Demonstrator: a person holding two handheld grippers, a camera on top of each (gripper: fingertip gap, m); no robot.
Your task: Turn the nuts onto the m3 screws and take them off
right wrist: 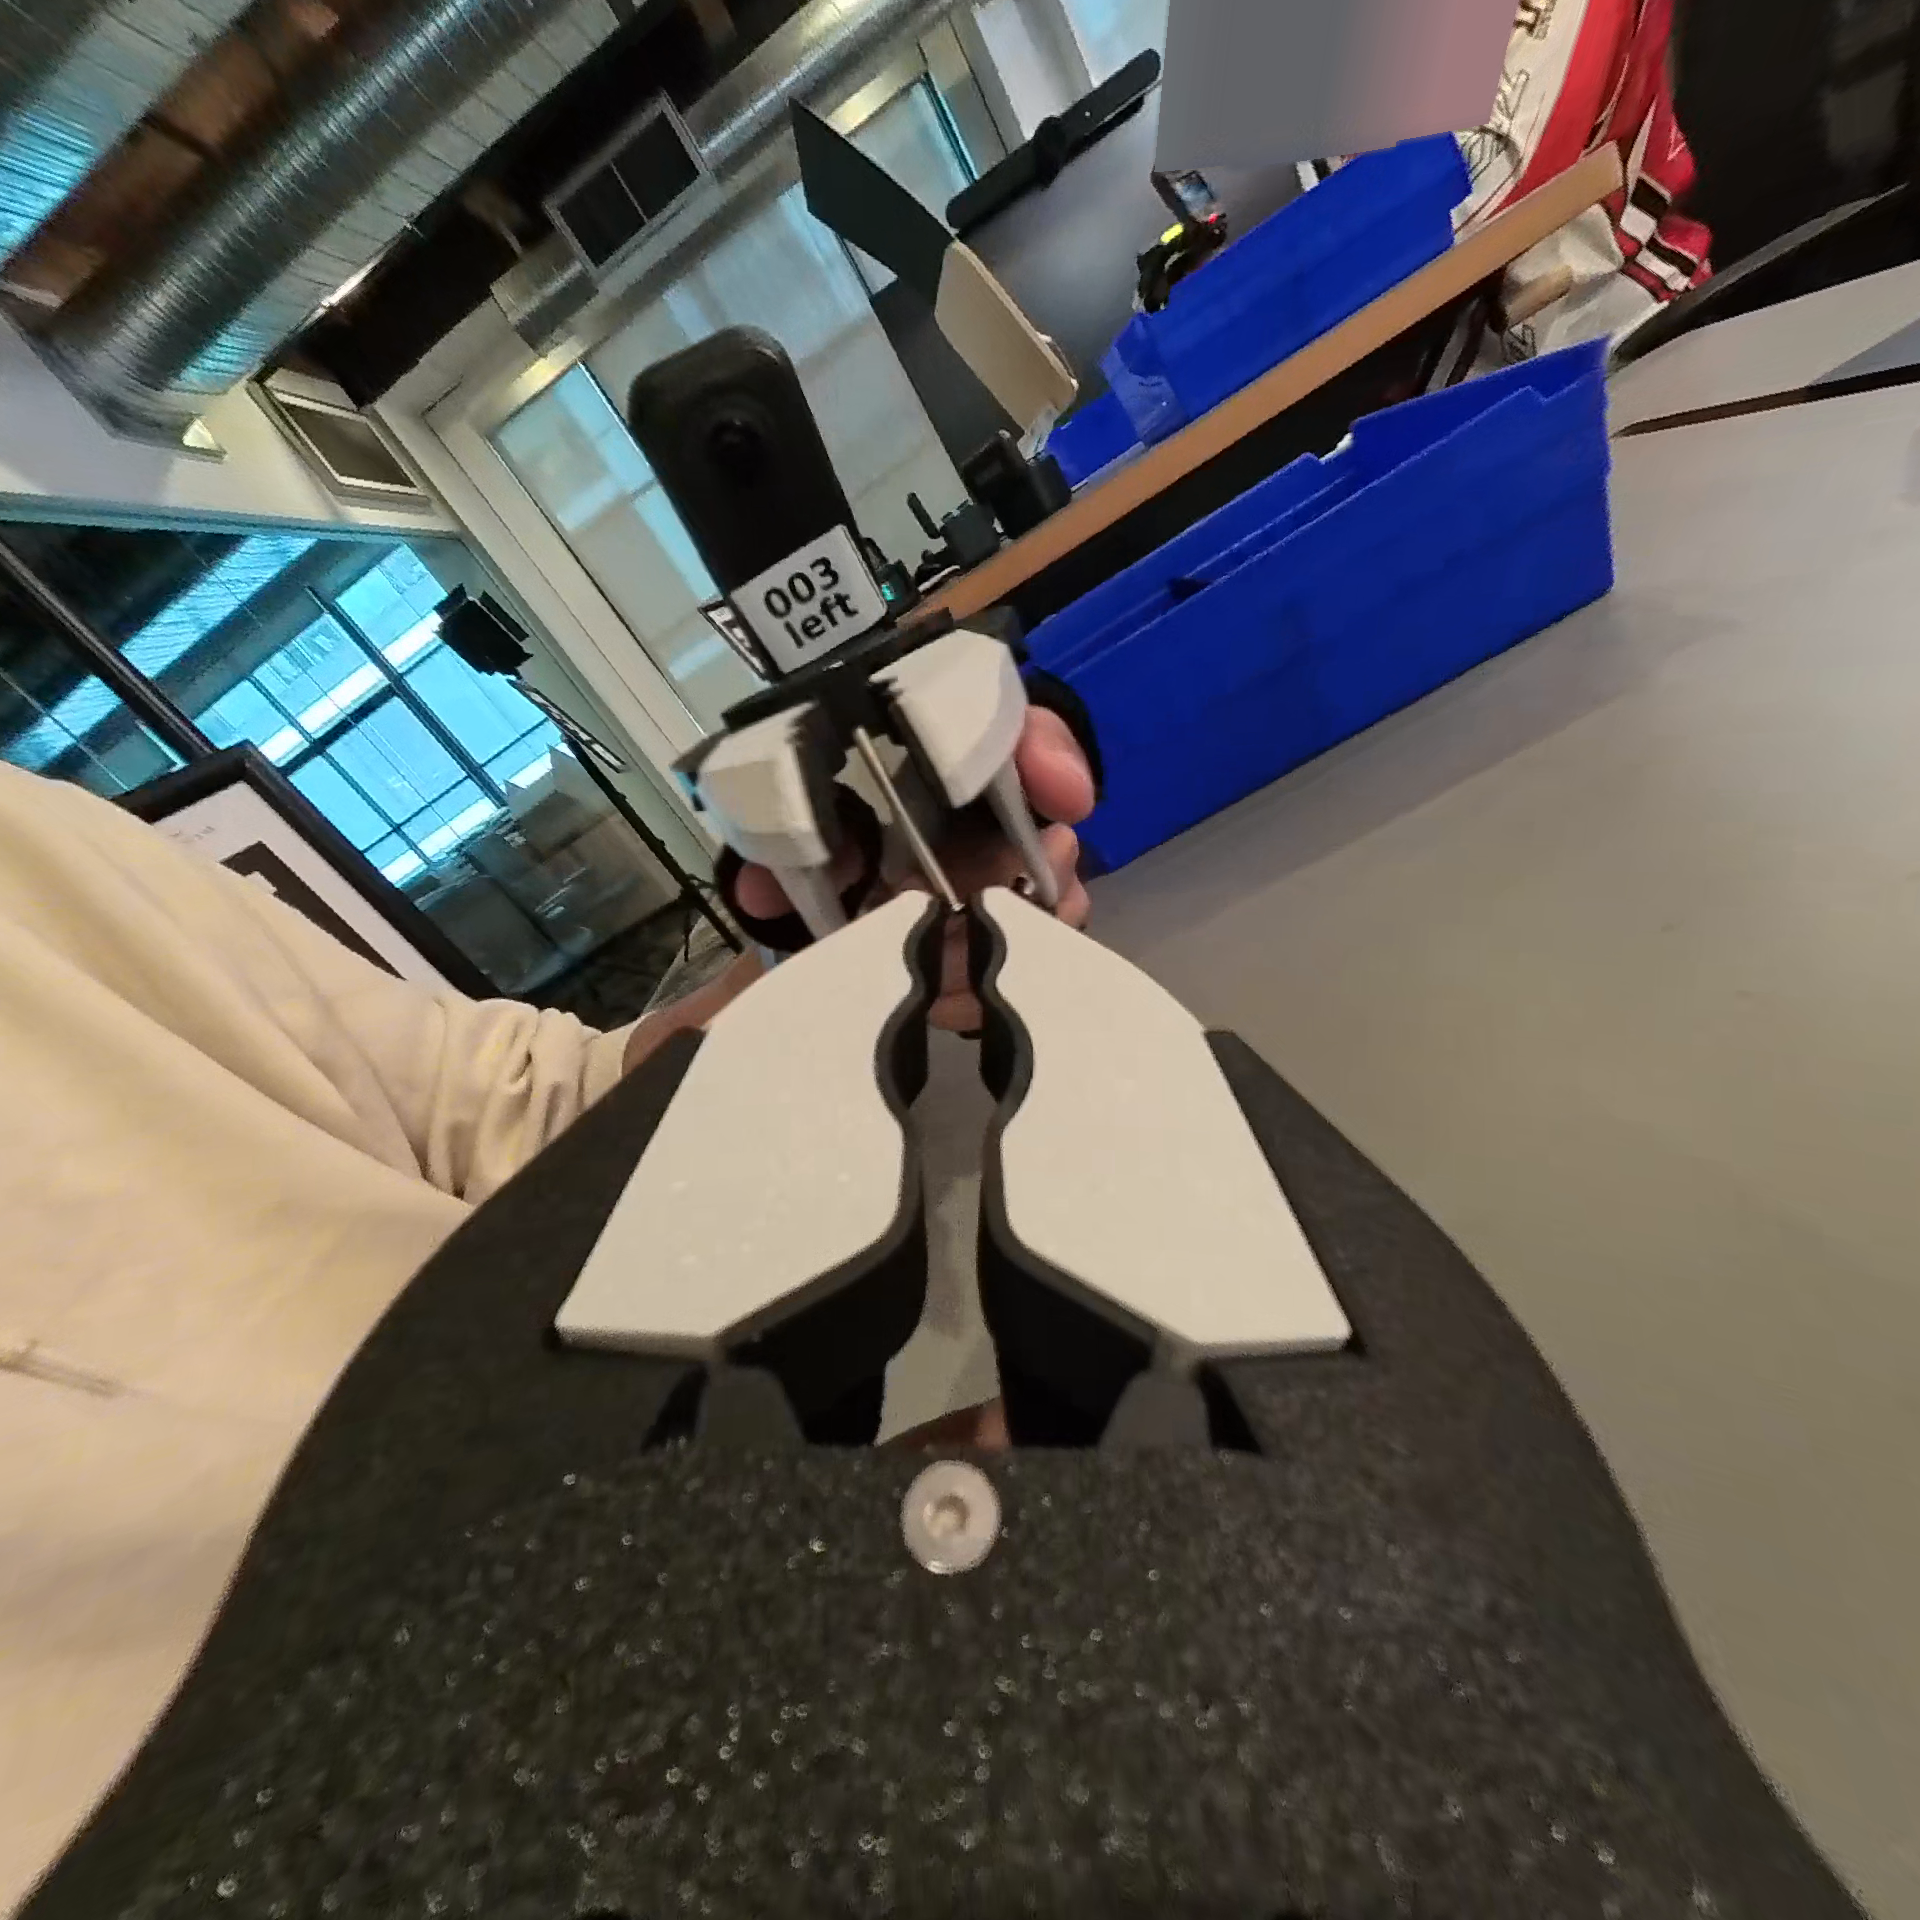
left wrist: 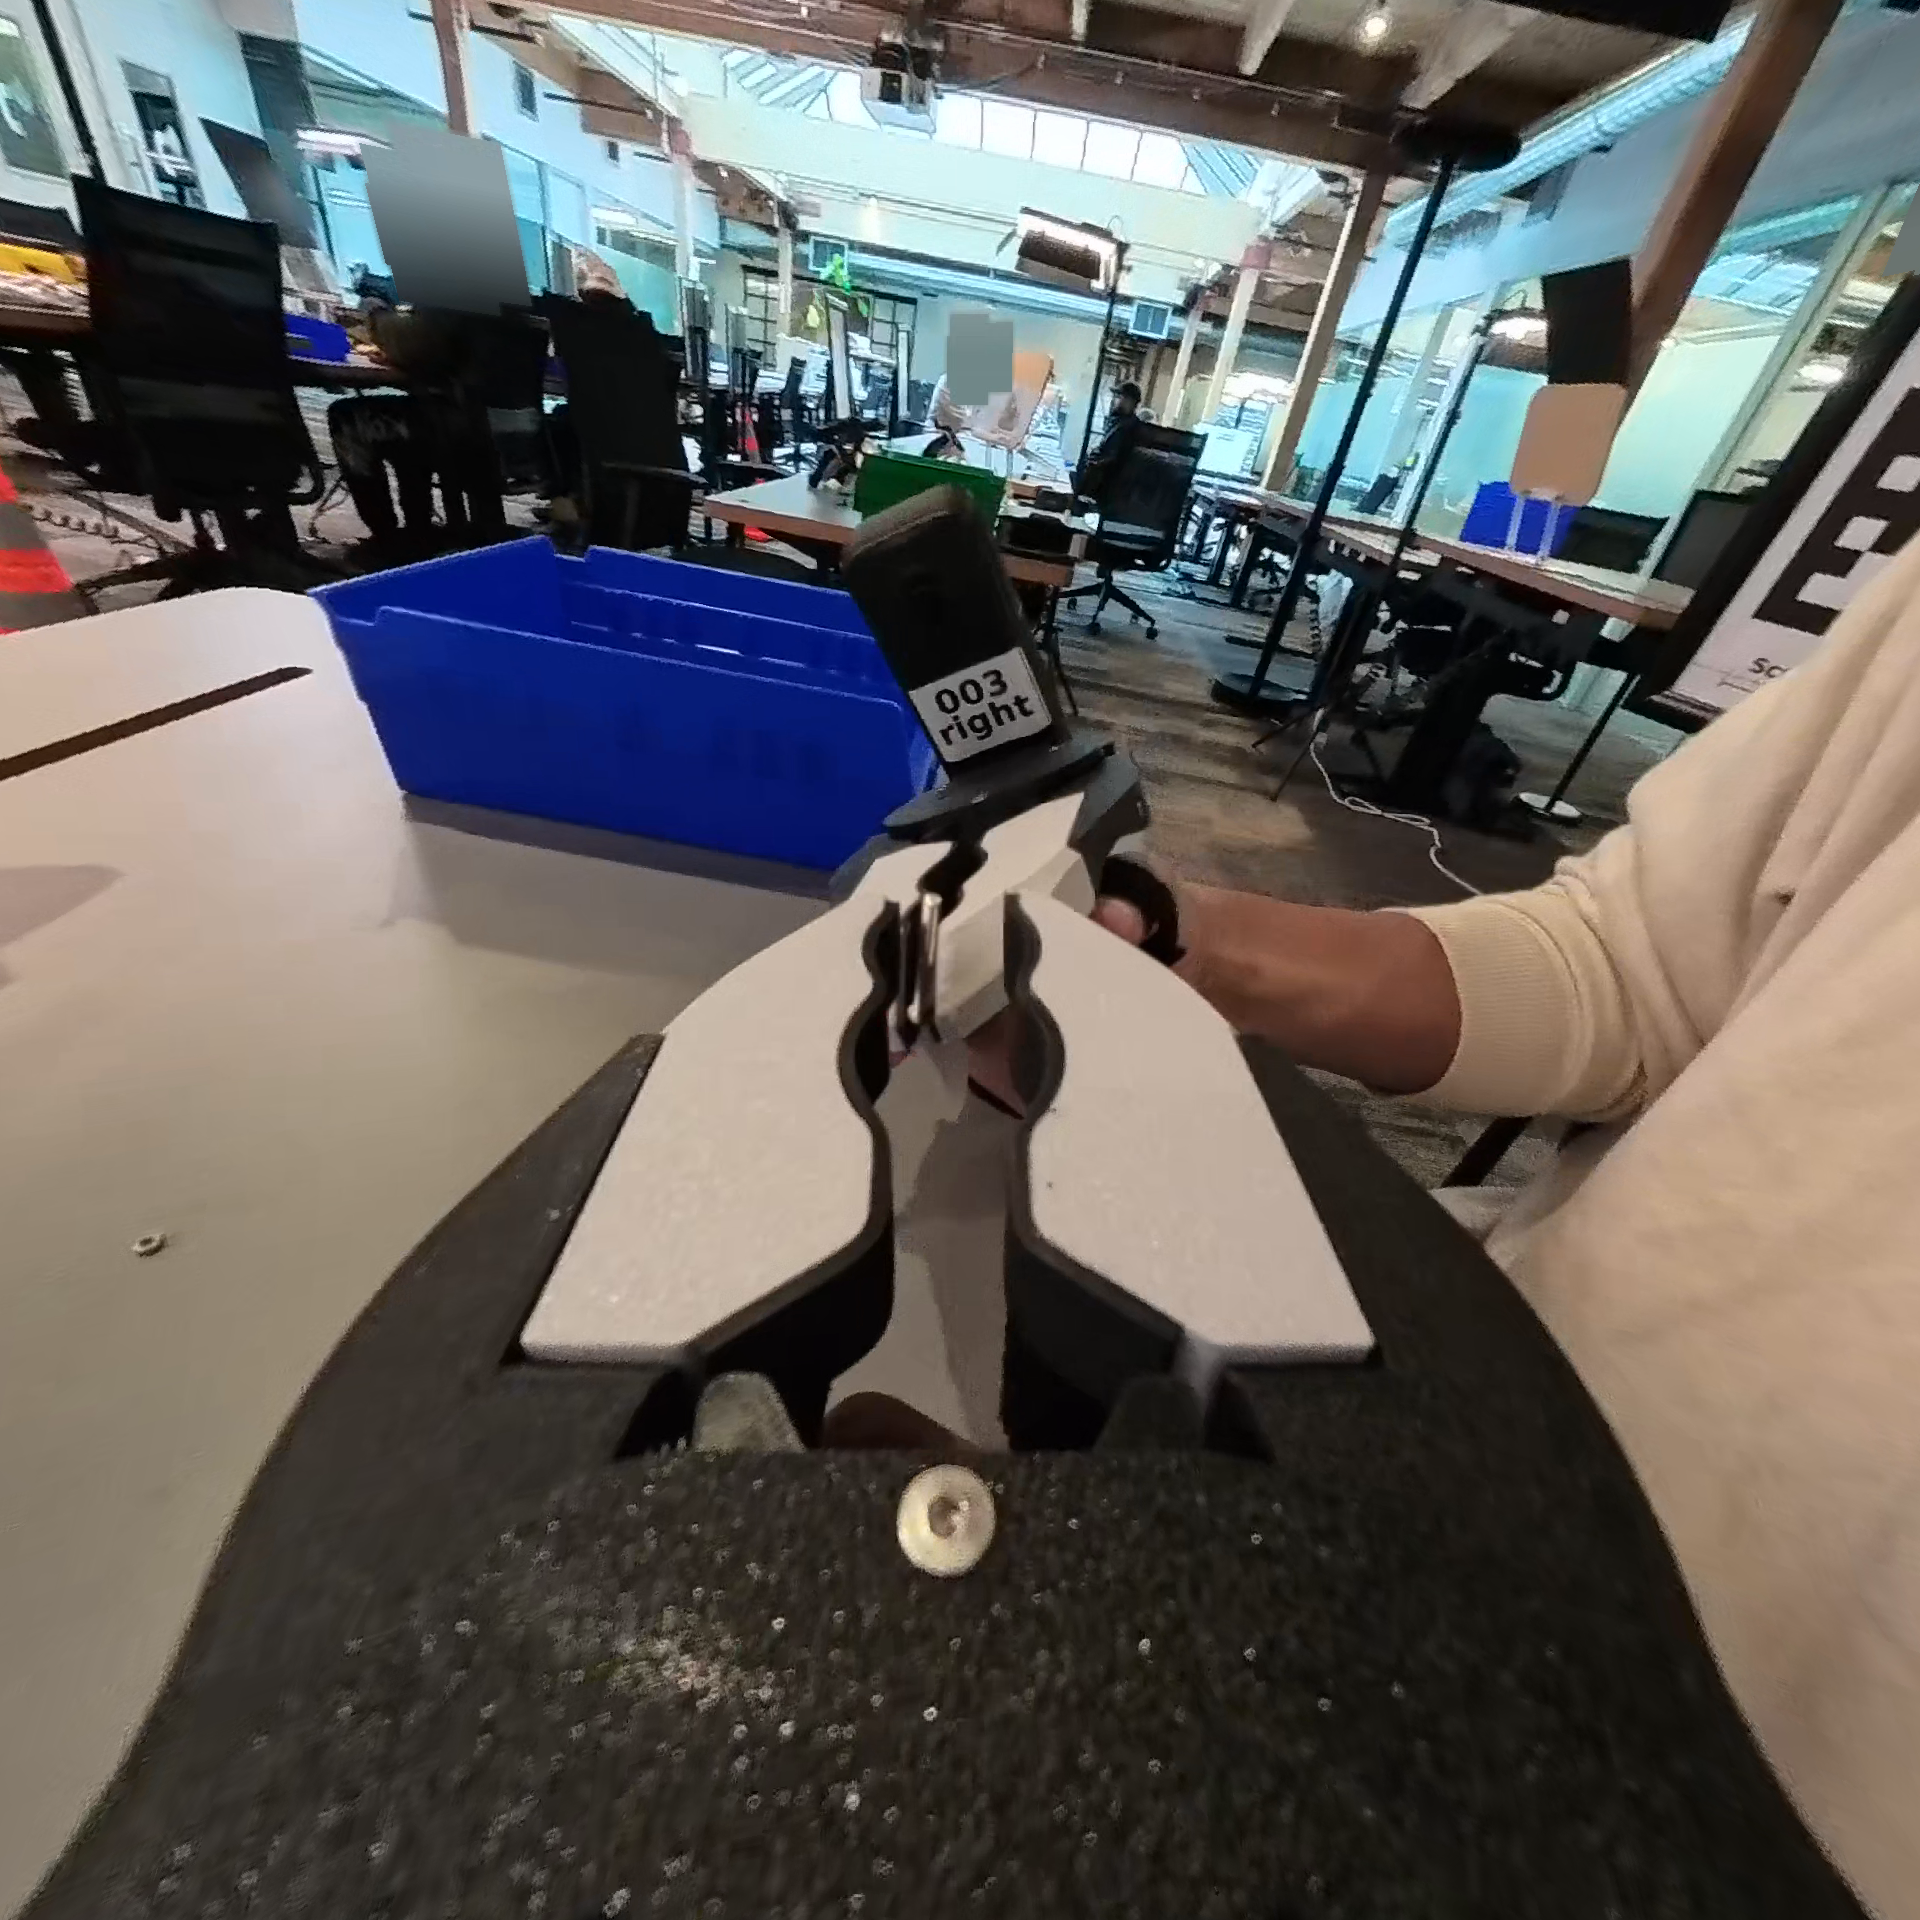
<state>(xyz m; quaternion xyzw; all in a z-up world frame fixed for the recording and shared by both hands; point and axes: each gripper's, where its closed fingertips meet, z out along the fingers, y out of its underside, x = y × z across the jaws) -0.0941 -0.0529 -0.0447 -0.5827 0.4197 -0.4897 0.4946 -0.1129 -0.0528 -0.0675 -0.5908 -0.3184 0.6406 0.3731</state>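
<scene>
A long thin M3 screw (right wrist: 902, 816) spans the gap between my two grippers, above the grey table (right wrist: 1558, 1091). My left gripper (left wrist: 948, 912) is shut on the screw (left wrist: 923, 961) at its far end. My right gripper (right wrist: 958, 906) is shut on a small dark nut at the screw's near end. The two sets of fingertips nearly touch. The nut is mostly hidden by the fingers. A loose nut (left wrist: 152, 1243) lies on the table (left wrist: 312, 1039) to the left.
A blue bin (left wrist: 623, 707) stands on the table just behind the grippers; it also shows in the right wrist view (right wrist: 1330, 644). The person's cream sleeve (left wrist: 1662, 883) comes in from the right. The table edge runs close by. Desks and chairs stand beyond. Left and right tips are no more than a few centimetres apart.
</scene>
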